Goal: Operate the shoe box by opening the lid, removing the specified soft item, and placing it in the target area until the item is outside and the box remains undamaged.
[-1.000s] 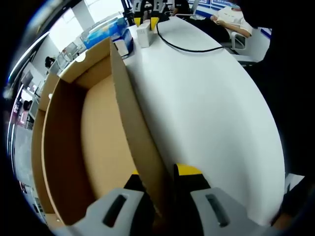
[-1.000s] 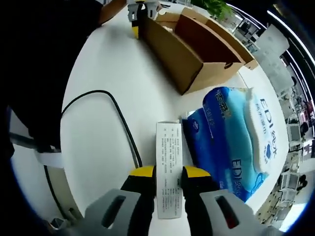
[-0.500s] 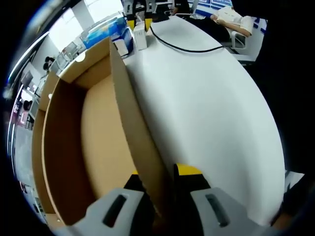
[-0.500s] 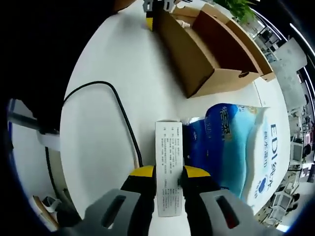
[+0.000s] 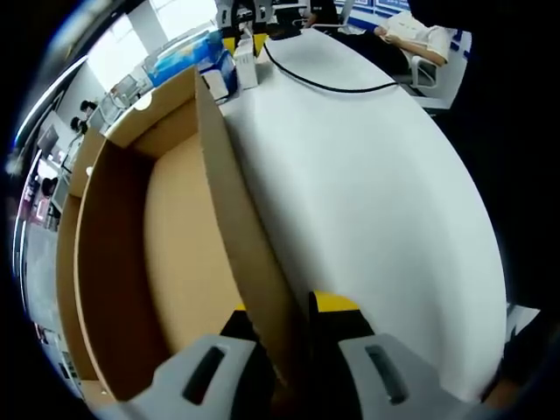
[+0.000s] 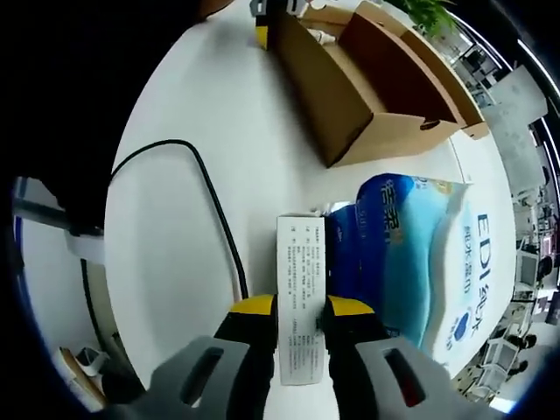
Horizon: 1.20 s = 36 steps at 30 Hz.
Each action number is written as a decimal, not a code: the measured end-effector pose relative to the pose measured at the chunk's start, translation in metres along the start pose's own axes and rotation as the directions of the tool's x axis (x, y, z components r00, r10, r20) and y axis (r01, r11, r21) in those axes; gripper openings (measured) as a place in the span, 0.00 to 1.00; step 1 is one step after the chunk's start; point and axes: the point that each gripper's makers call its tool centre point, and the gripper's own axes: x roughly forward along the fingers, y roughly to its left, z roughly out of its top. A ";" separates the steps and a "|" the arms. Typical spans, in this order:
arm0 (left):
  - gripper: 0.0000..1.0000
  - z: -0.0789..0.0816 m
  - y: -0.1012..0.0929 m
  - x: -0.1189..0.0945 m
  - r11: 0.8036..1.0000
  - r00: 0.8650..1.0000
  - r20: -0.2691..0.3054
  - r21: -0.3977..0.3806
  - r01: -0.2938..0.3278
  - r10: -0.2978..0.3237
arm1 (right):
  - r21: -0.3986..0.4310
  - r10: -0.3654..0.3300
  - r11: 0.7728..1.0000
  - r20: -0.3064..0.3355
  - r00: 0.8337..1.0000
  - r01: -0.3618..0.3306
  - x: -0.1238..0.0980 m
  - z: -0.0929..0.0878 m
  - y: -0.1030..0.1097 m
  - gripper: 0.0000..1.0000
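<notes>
A: Box point(image 5: 175, 245) status?
B: Open on tabletop point(image 5: 367, 175); left tool point(image 5: 293, 337) clamped on its thin wall, crushes easily.
A: Item?
B: Right tool point(image 6: 302, 328) grips light carton point(image 6: 301, 289) beside tissue pack point(image 6: 420, 254), away from box.

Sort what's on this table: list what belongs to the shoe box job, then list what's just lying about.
Job:
shoe box, open
left gripper, clamped on the box wall
right gripper, holding the white printed carton

Lying about:
blue tissue packs
black cable
white table
</notes>
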 end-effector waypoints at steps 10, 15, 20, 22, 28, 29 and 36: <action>0.12 0.000 0.000 0.000 1.000 1.000 -0.001 0.002 -0.001 0.001 | 0.004 -0.014 1.000 0.028 1.000 0.014 -0.010 0.008 -0.001 0.20; 0.12 0.001 0.000 0.000 1.000 1.000 0.000 0.001 -0.002 0.002 | 0.005 -0.016 1.000 0.024 1.000 0.016 -0.010 0.002 -0.003 0.19; 0.12 0.001 0.000 0.000 1.000 1.000 0.000 0.001 -0.002 0.002 | 0.008 -0.014 1.000 0.016 1.000 0.014 -0.010 0.003 -0.002 0.19; 0.12 0.001 0.000 0.000 1.000 1.000 0.000 0.001 -0.002 0.002 | 0.004 -0.015 1.000 0.017 1.000 0.015 -0.009 0.004 -0.002 0.19; 0.12 0.001 0.000 0.000 1.000 1.000 0.000 0.002 -0.002 0.002 | -0.002 -0.016 1.000 0.018 1.000 0.016 -0.009 0.002 -0.005 0.19; 0.12 0.001 0.000 0.000 1.000 1.000 0.000 0.003 -0.002 0.002 | -0.002 -0.017 1.000 0.020 1.000 0.017 -0.010 0.003 -0.005 0.19; 0.11 0.000 0.000 0.000 1.000 1.000 -0.001 0.004 -0.002 0.002 | 0.029 -0.029 0.999 0.086 0.996 0.027 -0.023 0.023 0.000 0.20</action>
